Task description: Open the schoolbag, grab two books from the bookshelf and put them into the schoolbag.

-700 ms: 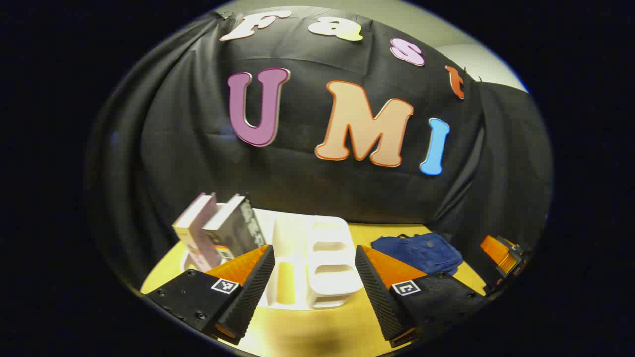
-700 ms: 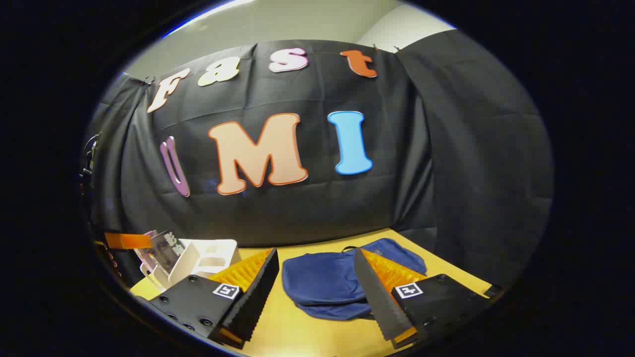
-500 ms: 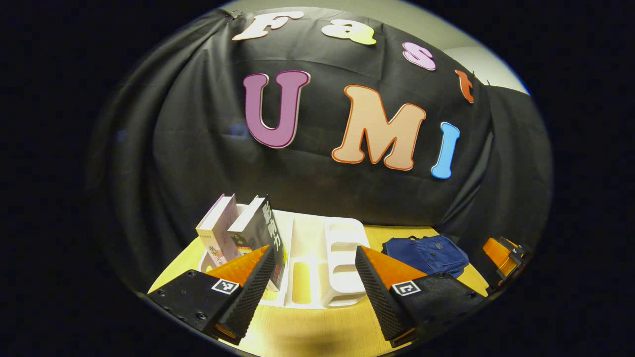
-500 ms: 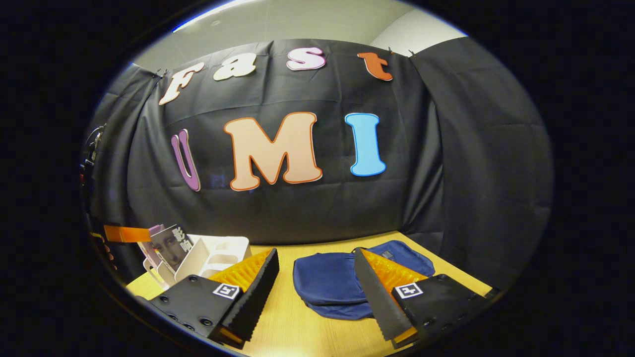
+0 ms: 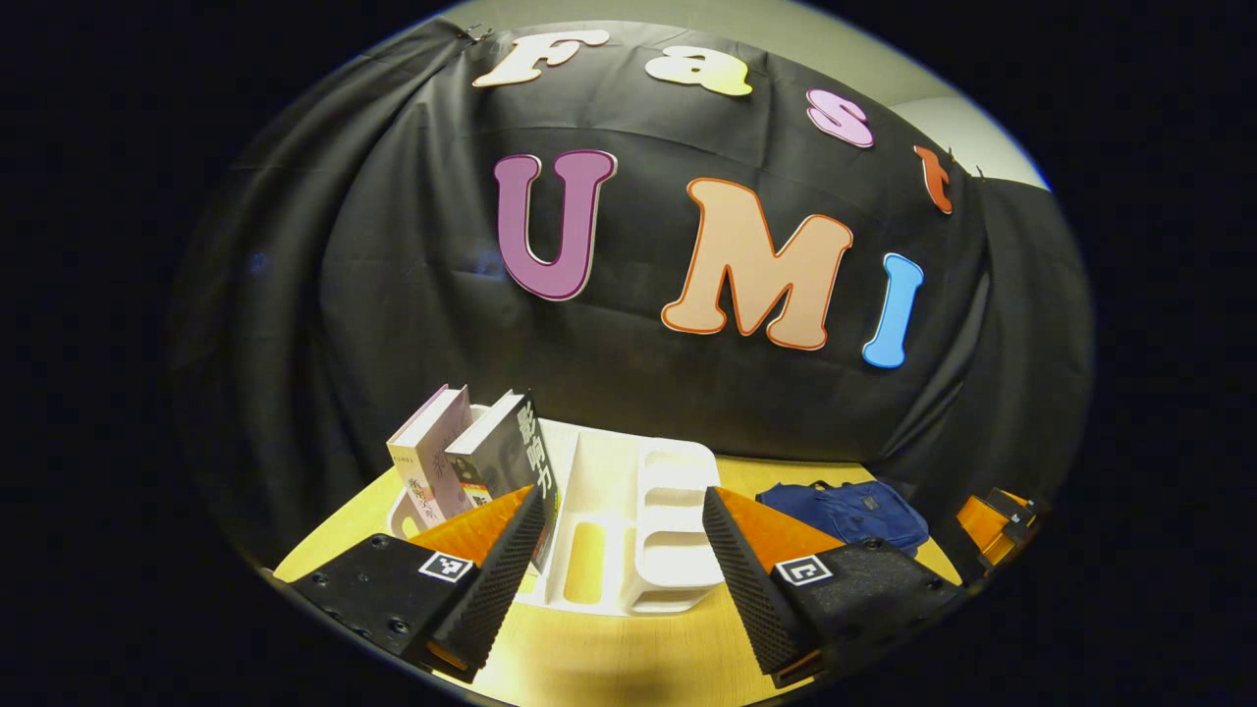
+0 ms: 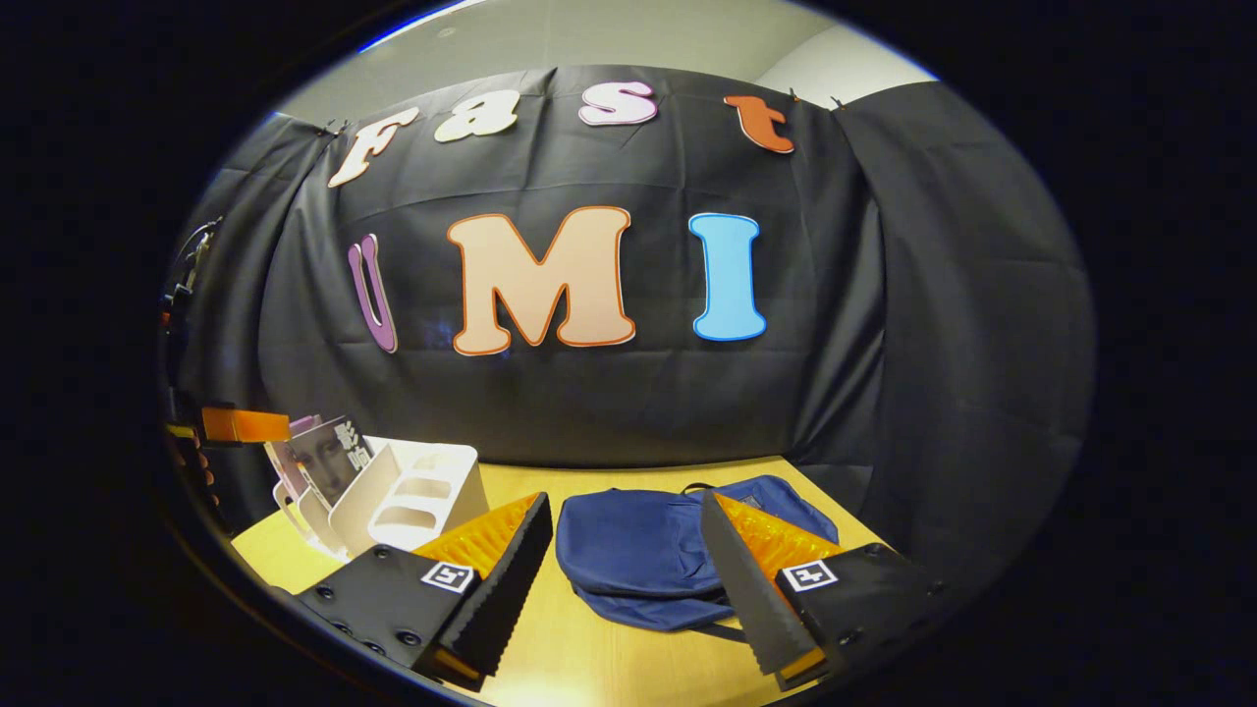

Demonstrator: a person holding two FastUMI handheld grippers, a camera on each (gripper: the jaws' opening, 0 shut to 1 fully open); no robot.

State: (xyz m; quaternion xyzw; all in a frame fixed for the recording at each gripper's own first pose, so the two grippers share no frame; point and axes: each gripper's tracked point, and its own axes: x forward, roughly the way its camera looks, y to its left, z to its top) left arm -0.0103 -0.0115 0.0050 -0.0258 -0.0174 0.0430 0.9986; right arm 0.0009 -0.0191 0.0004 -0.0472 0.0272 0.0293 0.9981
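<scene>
**Both grippers spread above the table; books in the shelf, bag lying shut**

Left gripper view: the left gripper (image 5: 621, 579) hangs over the wooden table (image 5: 609, 653) with its fingers spread wide and nothing between them. Straight ahead, past the fingertips, stands the white shelf (image 5: 628, 520), a rack split by upright dividers into several slots. Two books sit in its slots at the left end, both leaning to the left: a pale book (image 5: 427, 457) on the outside and a dark book (image 5: 506, 457) just beside it, their covers touching or nearly so. The slots to their right hold nothing; the table shows through the cut-outs. To the right of the shelf, apart from it, the blue bag (image 5: 849, 511) lies flat on the table near the black cloth wall. At the far right edge part of the right gripper (image 5: 997, 518) shows; whether its fingers are apart cannot be told from here.

Right gripper view: the right gripper (image 6: 626, 584) is also spread, holding nothing, low over the table (image 6: 589, 668). The bag (image 6: 643, 555) lies just ahead between the fingers, limp and flat; no opening can be seen in it. To the left stands the shelf (image 6: 408, 496) with the dark book (image 6: 324, 457) leaning in its far end and the pale book (image 6: 285, 462) mostly hidden behind it. Near the left edge part of the left gripper (image 6: 241, 425) shows.
</scene>
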